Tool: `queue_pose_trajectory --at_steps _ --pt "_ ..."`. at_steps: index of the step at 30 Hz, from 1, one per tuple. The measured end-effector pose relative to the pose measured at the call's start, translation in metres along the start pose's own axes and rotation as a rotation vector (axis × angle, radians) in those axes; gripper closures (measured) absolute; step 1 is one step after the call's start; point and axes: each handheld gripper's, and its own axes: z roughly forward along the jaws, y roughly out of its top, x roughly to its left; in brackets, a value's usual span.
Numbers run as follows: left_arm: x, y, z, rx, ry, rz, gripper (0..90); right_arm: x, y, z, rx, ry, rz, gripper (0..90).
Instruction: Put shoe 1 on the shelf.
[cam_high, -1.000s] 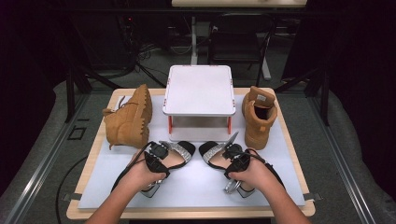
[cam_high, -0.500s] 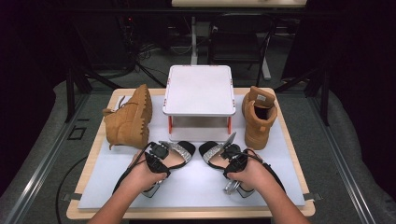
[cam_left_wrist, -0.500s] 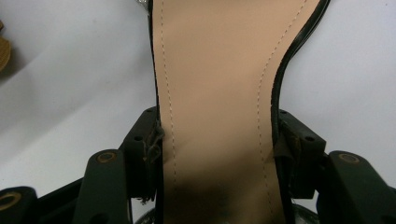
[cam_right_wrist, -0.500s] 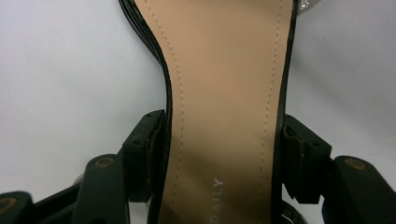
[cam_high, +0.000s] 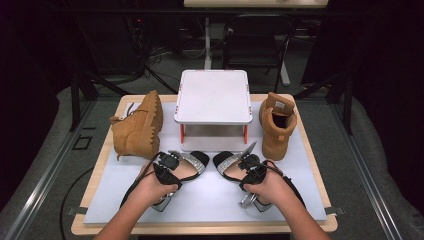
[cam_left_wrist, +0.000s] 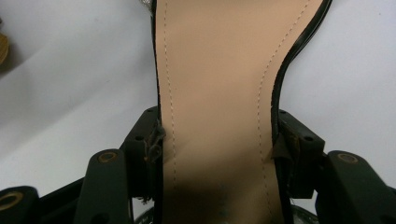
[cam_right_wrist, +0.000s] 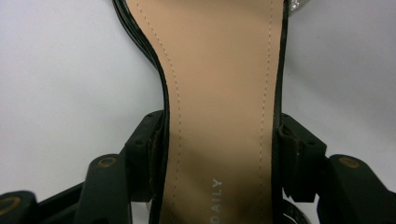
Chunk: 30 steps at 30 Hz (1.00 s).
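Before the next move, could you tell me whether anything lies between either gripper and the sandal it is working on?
Nothing visible does: the left gripper already straddles the left sandal, and the right gripper straddles the right sandal.

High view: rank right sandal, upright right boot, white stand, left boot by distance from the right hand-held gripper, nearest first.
From the right hand-held gripper:
1. Right sandal, between its jaws.
2. Upright boot, just beyond, right.
3. White stand, behind, centre.
4. Left boot, lying on its side, far left.

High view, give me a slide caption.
Each gripper clamps a heeled sandal before a white stand.
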Motion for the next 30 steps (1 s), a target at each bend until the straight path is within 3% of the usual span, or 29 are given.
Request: queue_pose_trajectory --at_steps 3,4,7,14,16,17,18,24,25,27,30 --pt "0.001 0.000 -0.001 0.005 -0.005 -0.005 42.3 -0.002 -0.004 0.002 -0.062 0.029 0.052 41.5" --pt "0.001 0.000 -0.001 -0.003 -0.006 -0.009 42.4 -0.003 -0.004 0.000 -0.038 0.023 0.033 41.6" --pt "0.003 -0.001 -0.001 -0.012 -0.017 -0.016 42.6 -0.001 -0.004 0.000 -0.039 0.012 0.033 41.7" --pt "0.004 -0.003 -0.002 -0.034 -0.028 -0.027 42.6 -0.003 -0.006 -0.002 -0.059 0.035 0.068 41.8" --pt "0.004 -0.003 -0.003 -0.036 -0.034 -0.035 42.7 -0.001 -0.007 0.000 -0.086 0.032 0.101 41.9" --pt "0.004 -0.003 -0.003 -0.035 -0.037 -0.036 42.6 -0.002 -0.006 -0.002 -0.069 0.032 0.089 41.9" --pt "0.003 -0.003 -0.003 -0.039 -0.037 -0.041 42.7 0.000 -0.007 -0.002 -0.089 0.035 0.106 41.9" --pt "0.004 -0.002 -0.007 -0.046 -0.029 -0.039 42.6 -0.001 -0.008 -0.005 -0.084 0.015 0.094 41.9" --pt "0.004 -0.001 -0.010 -0.048 -0.029 -0.039 42.6 0.002 -0.009 -0.004 -0.133 0.023 0.144 42.0" --pt "0.004 -0.001 -0.013 -0.054 -0.027 -0.038 42.6 -0.001 -0.007 -0.010 -0.090 0.014 0.111 41.9" --pt "0.004 -0.001 -0.015 -0.067 -0.026 -0.041 42.6 -0.001 -0.007 -0.013 -0.105 0.015 0.120 42.0"
